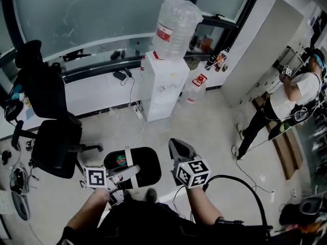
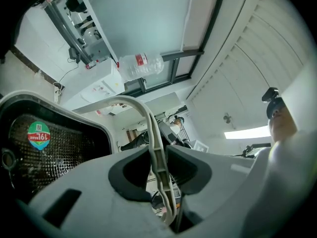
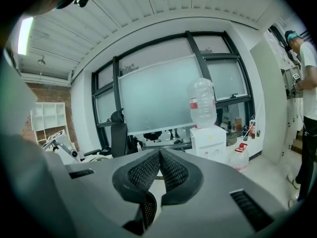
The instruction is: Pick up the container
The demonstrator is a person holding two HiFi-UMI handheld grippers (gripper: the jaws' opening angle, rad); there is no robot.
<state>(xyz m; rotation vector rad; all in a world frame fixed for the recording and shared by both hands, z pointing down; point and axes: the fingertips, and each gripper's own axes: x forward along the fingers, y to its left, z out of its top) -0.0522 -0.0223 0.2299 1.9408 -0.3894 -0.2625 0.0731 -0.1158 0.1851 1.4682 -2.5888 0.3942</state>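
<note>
Container (image 1: 149, 166), by its white handle (image 2: 153, 133), tight in left tongs (image 2: 158, 166); right tongs (image 3: 159, 170) closed, empty.

1. a white water dispenser (image 1: 163, 88) stands on the floor against the window ledge, with a big clear bottle (image 1: 175, 27) upended on top.
2. a smaller jug (image 1: 194, 92) with a red top sits on the floor just beside it.
3. a black office chair (image 1: 51, 131) stands at the left.
4. a person (image 1: 294, 98) in a white shirt stands at the far right.

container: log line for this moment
left gripper: shut on handle | right gripper: shut, empty | container: held by handle
</note>
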